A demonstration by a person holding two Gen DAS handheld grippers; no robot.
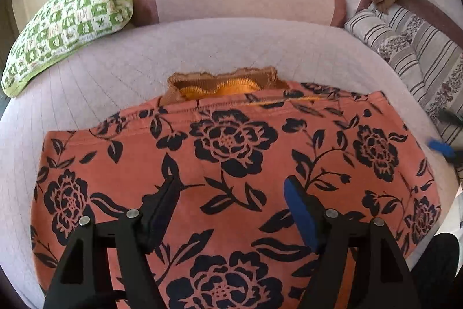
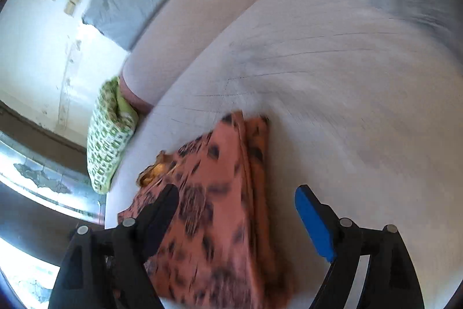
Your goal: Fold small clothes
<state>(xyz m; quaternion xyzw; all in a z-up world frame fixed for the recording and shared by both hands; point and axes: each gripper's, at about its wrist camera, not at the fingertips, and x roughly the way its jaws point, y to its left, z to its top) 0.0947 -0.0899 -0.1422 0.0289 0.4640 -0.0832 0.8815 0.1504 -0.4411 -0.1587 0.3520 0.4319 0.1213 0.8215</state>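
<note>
Pale quilted sofa seat (image 1: 115, 71) bears the floral garment (image 1: 231, 164) (green checked cushion (image 1: 66, 19) behind); both jaws open, empty.

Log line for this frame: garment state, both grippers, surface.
garment: floral cloth folded flat on bed | left gripper: open above it, nothing held | right gripper: open, nothing held

Garment: orange cloth with black floral print (image 2: 220, 210), folded, lying on the pale bed cover (image 2: 332, 94), near left.
Right gripper (image 2: 235, 200): fingers apart, nothing between them; left one over the cloth.
Cushion: green-and-white checked (image 2: 108, 135), far left at the bed edge.
View: blurred.
</note>
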